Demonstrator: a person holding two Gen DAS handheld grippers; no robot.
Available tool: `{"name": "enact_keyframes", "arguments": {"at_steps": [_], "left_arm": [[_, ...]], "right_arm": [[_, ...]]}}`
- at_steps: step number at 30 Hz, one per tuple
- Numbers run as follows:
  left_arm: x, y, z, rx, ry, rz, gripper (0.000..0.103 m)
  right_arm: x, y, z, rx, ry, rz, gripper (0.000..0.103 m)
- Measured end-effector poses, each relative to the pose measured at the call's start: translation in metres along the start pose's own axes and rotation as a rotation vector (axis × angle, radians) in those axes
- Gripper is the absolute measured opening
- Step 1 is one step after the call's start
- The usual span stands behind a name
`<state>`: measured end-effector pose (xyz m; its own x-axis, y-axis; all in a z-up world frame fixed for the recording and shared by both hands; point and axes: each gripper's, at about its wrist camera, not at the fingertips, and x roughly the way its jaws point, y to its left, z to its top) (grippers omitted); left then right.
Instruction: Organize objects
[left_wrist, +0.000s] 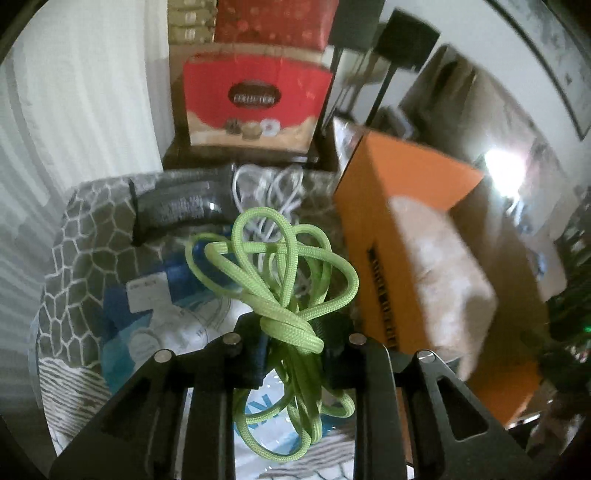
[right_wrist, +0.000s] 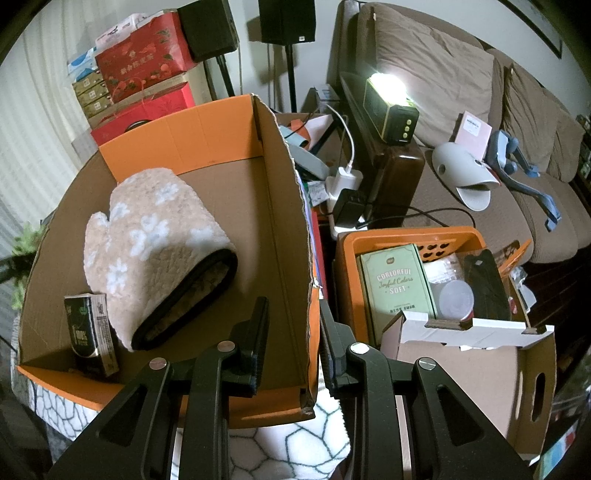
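My left gripper (left_wrist: 293, 341) is shut on a bundle of light-green cord (left_wrist: 284, 280) and holds it above a grey patterned blanket (left_wrist: 81, 236). The orange cardboard box (left_wrist: 417, 236) stands just to its right, blurred. In the right wrist view the orange box (right_wrist: 221, 129) is open on top and holds a beige flowered mitt (right_wrist: 159, 236) and a small dark carton (right_wrist: 90, 332). My right gripper (right_wrist: 293, 350) straddles the box's right wall (right_wrist: 291, 229), one finger inside and one outside; whether it pinches the wall is unclear. A bit of green cord (right_wrist: 26, 240) shows at the far left.
On the blanket lie a white cable (left_wrist: 273, 192), a dark pouch (left_wrist: 181, 203) and blue-white packets (left_wrist: 173, 314). Red gift boxes (left_wrist: 255, 99) stand behind. To the right are an orange crate (right_wrist: 417, 273) with a green box, a white-edged carton (right_wrist: 465, 365), a lamp (right_wrist: 391, 107) and a sofa (right_wrist: 480, 110).
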<state>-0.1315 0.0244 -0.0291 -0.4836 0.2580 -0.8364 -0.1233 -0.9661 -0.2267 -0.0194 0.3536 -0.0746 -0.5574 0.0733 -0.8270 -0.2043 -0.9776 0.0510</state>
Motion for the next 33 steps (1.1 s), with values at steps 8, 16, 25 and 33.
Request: {"name": "enact_keyframes", "arguments": {"at_steps": [8, 16, 25, 33], "left_arm": [[-0.029, -0.006, 0.012, 0.045, -0.036, -0.024, 0.021], [0.022, 0.001, -0.009, 0.041, 0.079, 0.021, 0.021], [0.059, -0.016, -0.035, 0.070, 0.201, 0.030, 0.022], [0.069, -0.004, -0.028, 0.049, 0.182, 0.139, 0.025]], "right_arm": [[0.000, 0.000, 0.000, 0.001, 0.000, 0.001, 0.026], [0.001, 0.002, -0.001, 0.002, -0.001, 0.003, 0.026], [0.001, 0.002, -0.002, 0.000, 0.000, 0.003, 0.026], [0.001, 0.002, -0.003, 0.002, -0.001, 0.002, 0.026]]}}
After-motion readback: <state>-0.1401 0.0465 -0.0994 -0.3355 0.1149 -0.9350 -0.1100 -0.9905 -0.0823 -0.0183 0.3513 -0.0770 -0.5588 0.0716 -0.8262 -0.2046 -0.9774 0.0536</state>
